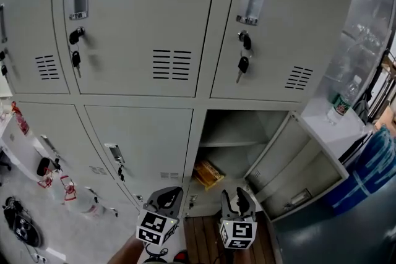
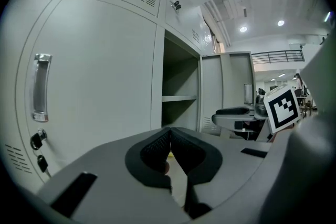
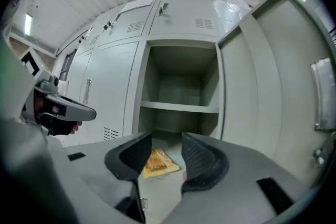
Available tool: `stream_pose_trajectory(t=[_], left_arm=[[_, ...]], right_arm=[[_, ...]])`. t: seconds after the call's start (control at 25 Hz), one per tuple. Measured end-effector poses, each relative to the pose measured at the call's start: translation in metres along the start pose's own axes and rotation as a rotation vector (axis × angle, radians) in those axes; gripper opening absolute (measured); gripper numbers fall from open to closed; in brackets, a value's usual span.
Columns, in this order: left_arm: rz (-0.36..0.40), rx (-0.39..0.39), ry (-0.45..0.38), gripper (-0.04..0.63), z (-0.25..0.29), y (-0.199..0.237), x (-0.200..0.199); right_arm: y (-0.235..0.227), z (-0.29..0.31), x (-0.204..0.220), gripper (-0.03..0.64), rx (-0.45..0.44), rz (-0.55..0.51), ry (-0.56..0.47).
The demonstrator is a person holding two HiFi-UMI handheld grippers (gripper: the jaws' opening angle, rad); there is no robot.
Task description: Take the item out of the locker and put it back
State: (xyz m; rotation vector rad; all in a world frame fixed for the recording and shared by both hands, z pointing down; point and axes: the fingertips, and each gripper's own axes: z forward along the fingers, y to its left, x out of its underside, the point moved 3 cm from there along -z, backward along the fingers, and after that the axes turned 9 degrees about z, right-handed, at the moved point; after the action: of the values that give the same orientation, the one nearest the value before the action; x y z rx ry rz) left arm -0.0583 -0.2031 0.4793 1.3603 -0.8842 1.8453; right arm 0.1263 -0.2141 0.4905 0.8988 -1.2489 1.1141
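A yellow snack packet (image 1: 208, 174) lies on the floor of the open lower locker (image 1: 238, 123), below its shelf (image 1: 230, 143). My right gripper (image 1: 237, 200) hovers just in front of the opening, open, with nothing between its pads. In the right gripper view the packet (image 3: 159, 161) shows through the gap of that gripper (image 3: 166, 140), farther in and untouched. My left gripper (image 1: 166, 196) hangs beside it at the left, facing the closed neighbouring door. The left gripper (image 2: 169, 134) has its pads meeting at the tips, with nothing held.
The locker door (image 1: 297, 173) swings out to the right. Keys (image 1: 242, 65) hang in the upper doors' locks. A water bottle (image 1: 341, 101) stands on a white ledge at right, above a blue bin (image 1: 371, 164). Wooden boards (image 1: 204, 238) lie underfoot, and clutter (image 1: 21, 225) sits lower left.
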Motion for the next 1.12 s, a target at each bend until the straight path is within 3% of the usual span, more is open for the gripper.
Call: stream_pose_trajectory(t=[0.2, 0.48, 1.12], left_arm=[[0.017, 0.039, -0.01, 0.023, 0.002, -0.015, -0.007], [0.032, 0.084, -0.001, 0.023, 0.001, -0.033, -0.006], [0.032, 0.107, 0.011, 0.023, -0.002, -0.043, -0.001]], right_arm=[[-0.003, -0.034, -0.004, 0.133, 0.037, 0.024, -0.04], [-0.006, -0.067, 0.009, 0.052, 0.088, 0.043, -0.022], [0.003, -0.078, 0.018, 0.031, 0.078, 0.059, 0.006]])
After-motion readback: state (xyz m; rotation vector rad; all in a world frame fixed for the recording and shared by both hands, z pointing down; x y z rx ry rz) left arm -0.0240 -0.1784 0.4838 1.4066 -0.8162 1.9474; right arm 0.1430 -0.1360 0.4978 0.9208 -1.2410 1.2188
